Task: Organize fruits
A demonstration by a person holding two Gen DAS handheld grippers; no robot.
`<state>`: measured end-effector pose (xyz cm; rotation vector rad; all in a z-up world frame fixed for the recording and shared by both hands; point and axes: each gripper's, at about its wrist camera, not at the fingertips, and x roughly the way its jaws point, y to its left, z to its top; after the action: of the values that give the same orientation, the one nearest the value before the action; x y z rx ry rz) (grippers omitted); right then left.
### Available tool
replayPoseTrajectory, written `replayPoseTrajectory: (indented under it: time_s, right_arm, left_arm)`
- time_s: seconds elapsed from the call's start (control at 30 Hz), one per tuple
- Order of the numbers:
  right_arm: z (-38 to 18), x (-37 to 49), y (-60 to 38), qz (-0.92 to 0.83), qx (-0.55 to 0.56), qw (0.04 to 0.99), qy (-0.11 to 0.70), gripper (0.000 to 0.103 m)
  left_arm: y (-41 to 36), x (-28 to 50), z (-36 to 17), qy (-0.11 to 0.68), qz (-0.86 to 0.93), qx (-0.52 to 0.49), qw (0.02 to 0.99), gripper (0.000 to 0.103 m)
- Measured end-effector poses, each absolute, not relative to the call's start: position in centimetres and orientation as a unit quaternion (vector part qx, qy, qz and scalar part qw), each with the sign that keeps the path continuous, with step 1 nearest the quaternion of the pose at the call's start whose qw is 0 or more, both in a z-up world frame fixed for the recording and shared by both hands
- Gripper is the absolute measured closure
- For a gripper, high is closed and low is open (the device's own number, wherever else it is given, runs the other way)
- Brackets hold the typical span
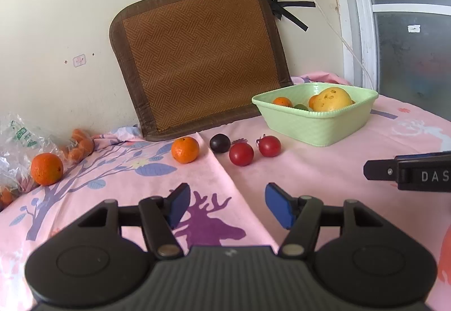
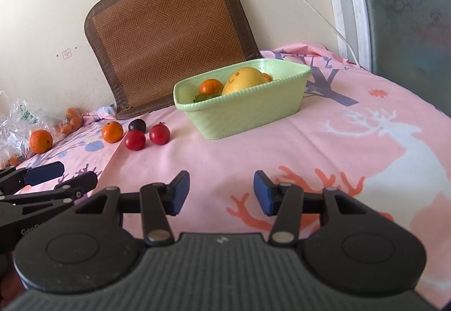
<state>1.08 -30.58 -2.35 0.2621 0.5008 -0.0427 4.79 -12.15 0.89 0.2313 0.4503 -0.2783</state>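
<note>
While both claws gape: bare cloth [image 2: 225, 153] before basket [image 2: 248, 111].

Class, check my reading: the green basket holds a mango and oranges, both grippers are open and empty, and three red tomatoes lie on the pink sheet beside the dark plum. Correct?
Not quite: only two red tomatoes lie beside the dark plum, as the left wrist view shows. The rest stands.

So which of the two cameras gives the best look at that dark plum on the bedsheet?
The left wrist view. There the dark plum sits near the middle, larger and fully clear of the red fruit beside it. In the right wrist view the plum is smaller, off to the left, with its lower part hidden behind that red fruit.
</note>
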Motion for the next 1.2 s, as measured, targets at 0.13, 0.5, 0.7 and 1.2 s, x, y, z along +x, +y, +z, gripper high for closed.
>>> replayPoseTrajectory:
  time_s: [0.13,0.5,0.7,1.2]
  right_arm:
    - [-2.4,1.3,-30.6,-0.020,0.129,0.959,0.252,0.050]
    - [-2.4,1.3,-30.5,-0.017,0.119,0.960,0.254,0.048]
    - [-2.4,1.4,-30.6,-0.015,0.119,0.960,0.254,0.048]
    - [-2.4,1.4,-30.6,-0.005,0.115,0.959,0.257,0.047]
  left_arm:
    - [-11.9,4.7,0.9,0.219,-0.138,0.111,0.959,0.042]
    - [-11.4,4.7,1.0,0.220,-0.157,0.097,0.958,0.041]
    - [-11.1,4.7,1.1,0.220,-0.159,0.090,0.958,0.041]
    - [-10.5,4.8,1.2,0.223,-0.174,0.076,0.956,0.041]
